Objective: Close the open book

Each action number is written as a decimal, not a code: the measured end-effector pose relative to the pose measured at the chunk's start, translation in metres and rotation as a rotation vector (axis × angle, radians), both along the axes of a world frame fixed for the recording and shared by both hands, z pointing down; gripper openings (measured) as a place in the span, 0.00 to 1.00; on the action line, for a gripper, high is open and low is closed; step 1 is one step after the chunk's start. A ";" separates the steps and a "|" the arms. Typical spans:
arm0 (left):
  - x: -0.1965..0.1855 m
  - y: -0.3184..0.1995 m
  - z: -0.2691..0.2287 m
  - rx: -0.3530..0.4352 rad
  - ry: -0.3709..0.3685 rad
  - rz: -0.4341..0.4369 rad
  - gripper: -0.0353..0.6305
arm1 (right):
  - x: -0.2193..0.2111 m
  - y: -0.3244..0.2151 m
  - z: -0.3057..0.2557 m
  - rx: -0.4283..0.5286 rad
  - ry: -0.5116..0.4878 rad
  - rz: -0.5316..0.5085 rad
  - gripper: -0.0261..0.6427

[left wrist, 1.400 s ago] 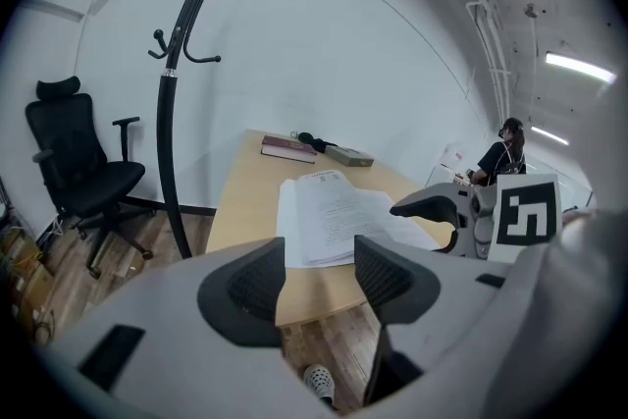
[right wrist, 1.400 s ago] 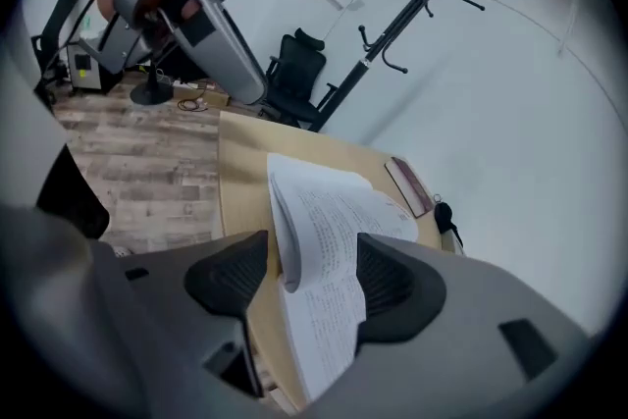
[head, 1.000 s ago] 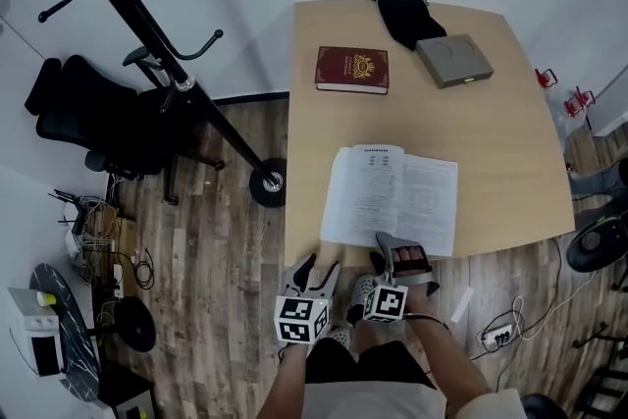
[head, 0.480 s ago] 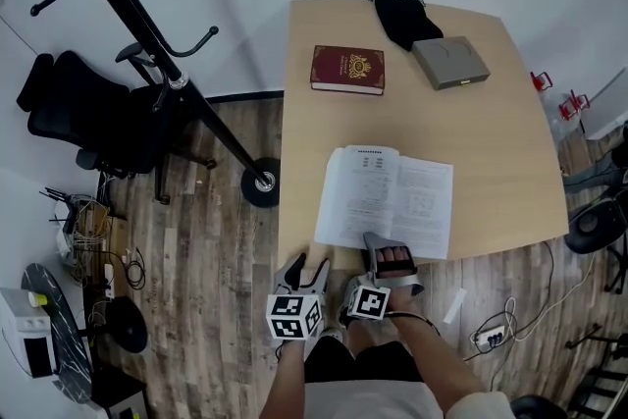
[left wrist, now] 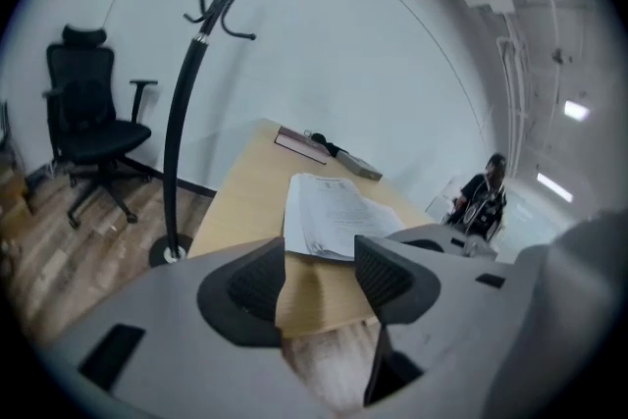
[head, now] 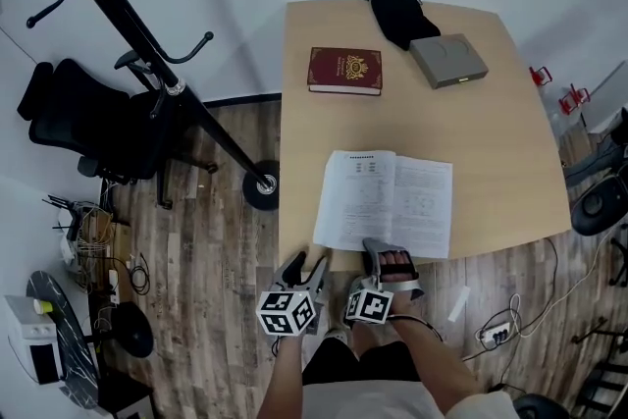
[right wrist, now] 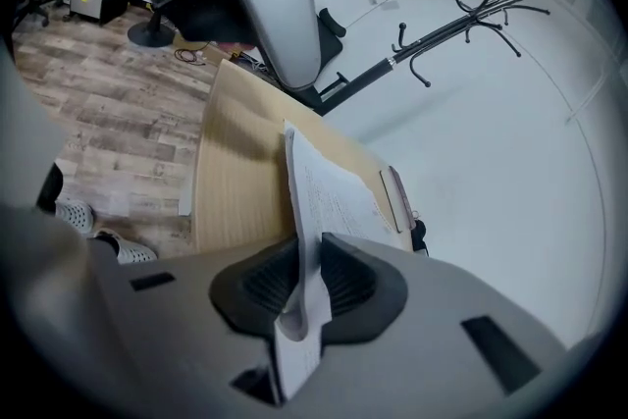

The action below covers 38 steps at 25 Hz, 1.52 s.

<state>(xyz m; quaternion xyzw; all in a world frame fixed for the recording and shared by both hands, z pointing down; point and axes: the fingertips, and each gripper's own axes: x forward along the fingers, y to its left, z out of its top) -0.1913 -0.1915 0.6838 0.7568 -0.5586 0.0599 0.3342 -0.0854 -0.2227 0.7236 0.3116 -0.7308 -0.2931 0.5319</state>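
The left gripper (head: 306,267) hangs just off the near edge of the table (head: 304,142). Its forearm reaches in from below and its nose tips slightly down toward the desk. Its jaws stand apart with nothing between them. Just to its right, the open book (head: 385,203) lies near that same edge, pages up. The right gripper (head: 391,259), angled down on an outstretched forearm, has just been closing its jaws, and they now pinch a page at the book's near edge.
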 end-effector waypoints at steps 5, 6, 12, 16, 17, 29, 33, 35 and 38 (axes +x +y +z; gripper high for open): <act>0.004 -0.018 0.010 -0.041 0.374 -0.105 0.40 | 0.002 -0.001 -0.006 0.003 -0.049 0.021 0.13; 0.004 -0.022 0.013 -0.055 0.435 -0.126 0.40 | 0.002 0.000 -0.006 0.001 -0.055 0.023 0.13; 0.014 -0.049 0.018 -0.084 0.680 -0.115 0.39 | 0.002 0.000 -0.008 -0.005 -0.095 0.029 0.13; 0.031 -0.060 0.011 -0.114 0.716 -0.002 0.39 | 0.004 0.000 -0.010 -0.009 -0.115 0.033 0.13; 0.035 -0.062 0.012 -0.126 0.697 0.014 0.39 | 0.004 0.000 -0.010 -0.009 -0.119 0.036 0.13; 0.040 -0.066 0.002 -0.140 0.611 0.012 0.11 | 0.007 -0.003 -0.017 -0.011 -0.159 0.062 0.17; 0.044 -0.064 -0.009 -0.128 0.554 0.053 0.11 | 0.008 -0.002 -0.020 -0.019 -0.172 0.072 0.19; 0.045 -0.064 -0.013 -0.122 0.534 0.067 0.11 | 0.009 -0.001 -0.021 -0.021 -0.179 0.073 0.19; 0.051 -0.065 -0.021 -0.119 0.545 0.078 0.11 | 0.012 -0.002 -0.025 -0.018 -0.187 0.080 0.20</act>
